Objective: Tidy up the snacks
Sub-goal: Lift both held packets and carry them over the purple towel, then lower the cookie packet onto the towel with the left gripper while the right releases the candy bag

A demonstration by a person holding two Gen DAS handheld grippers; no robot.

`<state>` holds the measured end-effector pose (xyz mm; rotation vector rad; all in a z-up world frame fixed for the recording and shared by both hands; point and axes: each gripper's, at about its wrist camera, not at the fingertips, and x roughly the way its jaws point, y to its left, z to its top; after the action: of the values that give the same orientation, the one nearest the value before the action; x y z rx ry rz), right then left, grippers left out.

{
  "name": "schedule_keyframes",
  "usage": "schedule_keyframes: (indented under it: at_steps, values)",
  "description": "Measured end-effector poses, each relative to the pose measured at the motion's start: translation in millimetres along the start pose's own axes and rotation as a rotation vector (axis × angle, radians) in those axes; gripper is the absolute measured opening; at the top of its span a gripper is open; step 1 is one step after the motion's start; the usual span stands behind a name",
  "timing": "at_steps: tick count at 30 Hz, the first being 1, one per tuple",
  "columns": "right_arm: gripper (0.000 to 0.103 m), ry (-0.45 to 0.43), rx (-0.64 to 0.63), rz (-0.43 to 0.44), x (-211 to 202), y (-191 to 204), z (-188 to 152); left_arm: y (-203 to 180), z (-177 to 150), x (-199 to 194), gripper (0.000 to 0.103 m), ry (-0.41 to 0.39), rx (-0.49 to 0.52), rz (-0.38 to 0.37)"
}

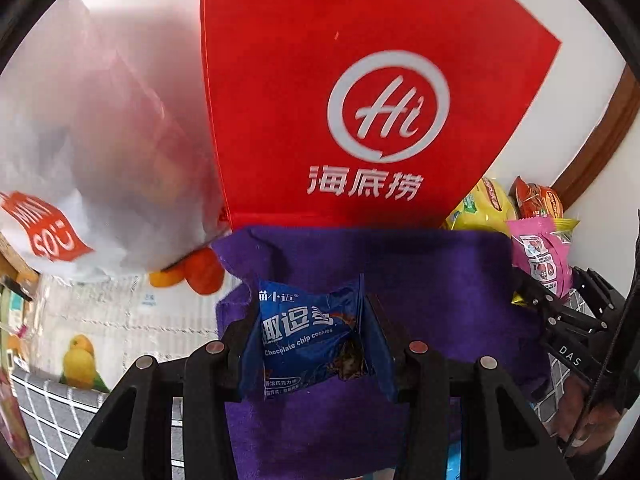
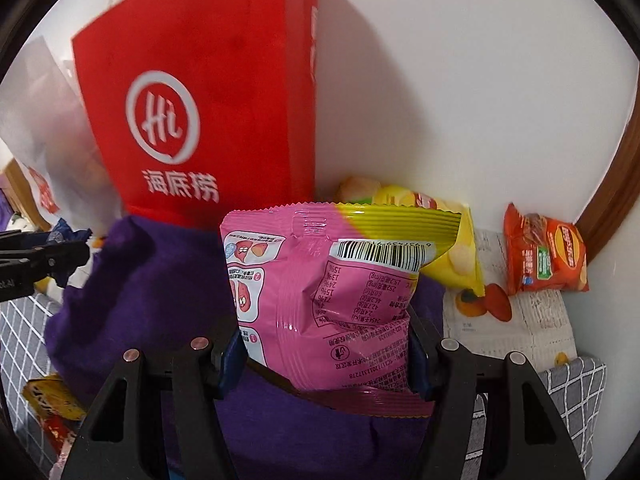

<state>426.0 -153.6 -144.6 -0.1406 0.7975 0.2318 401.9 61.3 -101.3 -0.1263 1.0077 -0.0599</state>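
Observation:
My left gripper (image 1: 310, 338) is shut on a blue chocolate chip cookie packet (image 1: 304, 332) and holds it over a purple felt bag (image 1: 440, 280). My right gripper (image 2: 326, 354) is shut on a pink snack packet (image 2: 320, 300) above the same purple felt bag (image 2: 160, 280). The right gripper and its pink packet (image 1: 540, 256) show at the right edge of the left wrist view. The left gripper (image 2: 44, 258) shows at the left edge of the right wrist view.
A red Haidilao bag (image 1: 360, 100) stands behind the purple bag against a white wall, with a white plastic bag (image 1: 100, 160) to its left. A yellow chip bag (image 2: 452, 248) and an orange-red snack packet (image 2: 544, 256) lie at the right. More packets (image 2: 52, 404) lie at lower left.

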Motion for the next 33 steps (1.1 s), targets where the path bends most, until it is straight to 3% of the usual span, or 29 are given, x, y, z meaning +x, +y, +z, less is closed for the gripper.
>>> schedule_keyframes:
  at_steps: [33]
  values:
    - [0.064, 0.18, -0.046, -0.029, 46, 5, -15, -7, -8, 37, 0.044, 0.104, -0.004, -0.038]
